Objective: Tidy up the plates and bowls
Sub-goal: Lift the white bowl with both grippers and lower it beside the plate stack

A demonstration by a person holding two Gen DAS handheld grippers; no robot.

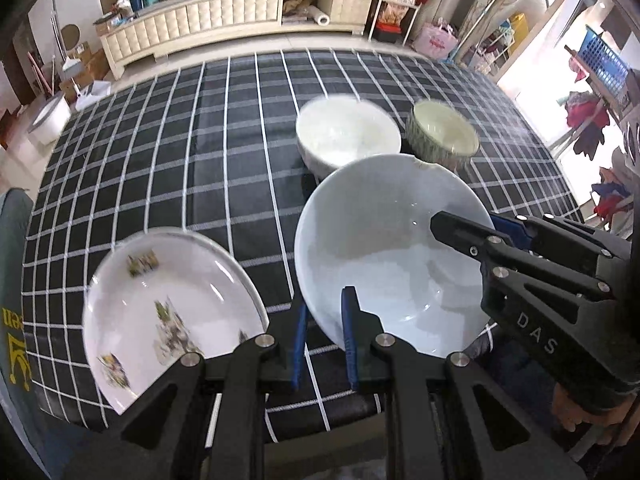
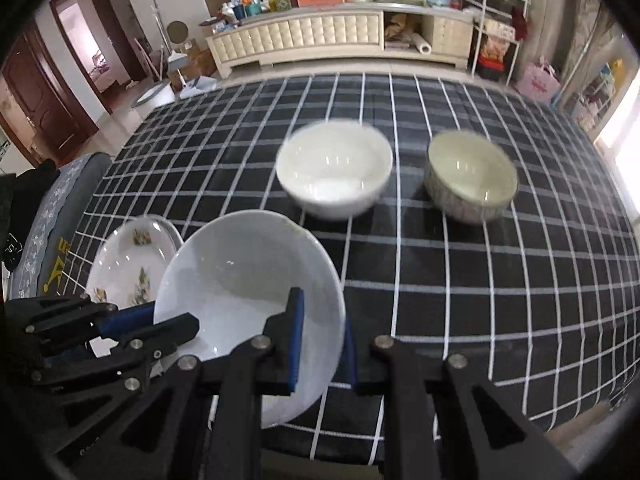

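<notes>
A plain white plate (image 1: 380, 248) (image 2: 240, 268) hangs tilted just above the checked tablecloth (image 1: 200, 160), held by both grippers. My left gripper (image 1: 325, 340) (image 2: 160, 320) is shut on its left rim. My right gripper (image 2: 323, 348) (image 1: 468, 224) is shut on its right rim. A flower-printed plate (image 1: 160, 304) (image 2: 128, 264) lies on the cloth just left of the held plate. Behind them stand a white bowl (image 1: 348, 132) (image 2: 334, 168) and, to its right, a green-patterned bowl (image 1: 444, 132) (image 2: 470, 176), both upright and apart.
The table's near edge runs just under the grippers. A grey cushioned seat with yellow print (image 1: 12, 280) stands at the table's left side. A long cream cabinet (image 2: 320, 36) loaded with clutter lines the far wall. Bare cloth (image 2: 480, 300) lies right of the plate.
</notes>
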